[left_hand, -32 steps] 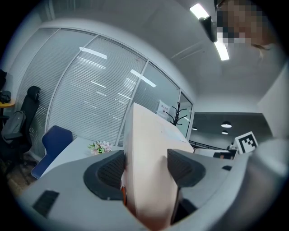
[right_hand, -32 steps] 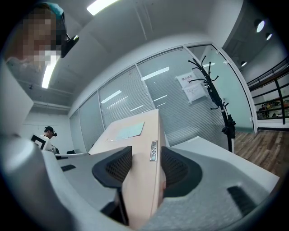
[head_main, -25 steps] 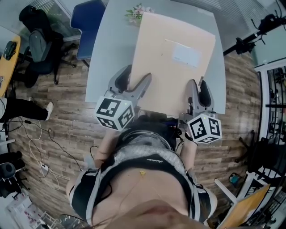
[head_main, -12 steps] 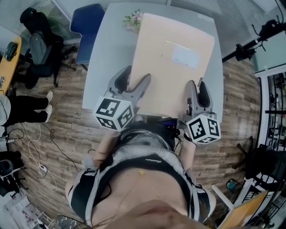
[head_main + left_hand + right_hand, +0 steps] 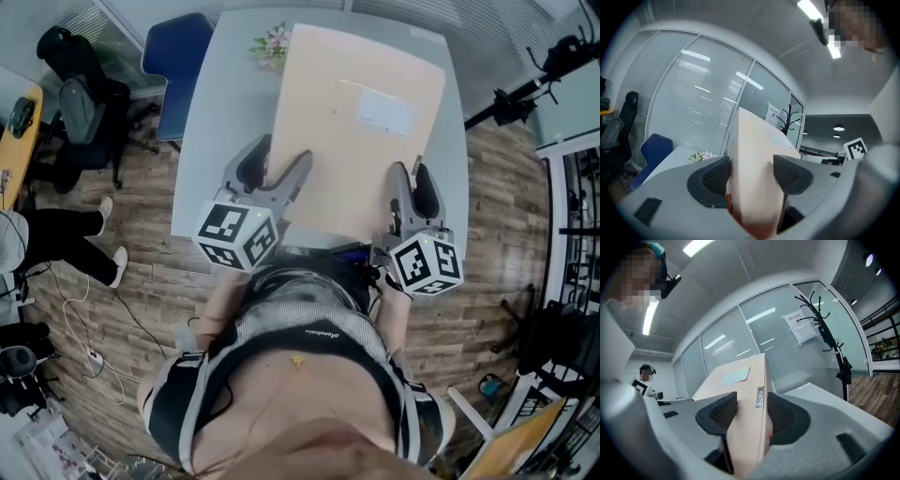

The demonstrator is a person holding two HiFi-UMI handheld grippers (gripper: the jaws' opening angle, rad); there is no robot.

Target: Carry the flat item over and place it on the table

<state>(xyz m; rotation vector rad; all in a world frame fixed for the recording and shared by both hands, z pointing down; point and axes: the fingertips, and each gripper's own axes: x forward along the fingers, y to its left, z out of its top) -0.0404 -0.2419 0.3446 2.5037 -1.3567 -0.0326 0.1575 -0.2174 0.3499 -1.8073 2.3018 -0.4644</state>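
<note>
A flat tan cardboard box (image 5: pixel 356 131) with a pale label on top is held level over the grey table (image 5: pixel 216 122). My left gripper (image 5: pixel 275 176) is shut on its near left edge and my right gripper (image 5: pixel 412 192) is shut on its near right edge. In the left gripper view the box (image 5: pixel 757 154) fills the gap between the dark pads. In the right gripper view the box (image 5: pixel 747 413) is pinched the same way, a small sticker showing on its side. The box hides much of the tabletop.
A small bunch of flowers (image 5: pixel 272 42) lies on the table by the box's far left corner. A blue chair (image 5: pixel 173 61) stands left of the table, and black office chairs (image 5: pixel 80 103) farther left. A coat stand (image 5: pixel 832 343) and glass walls lie beyond.
Both grippers and the box have moved farther over the table; more of the tabletop near the person is covered by the box. The grip on both sides is unchanged.
</note>
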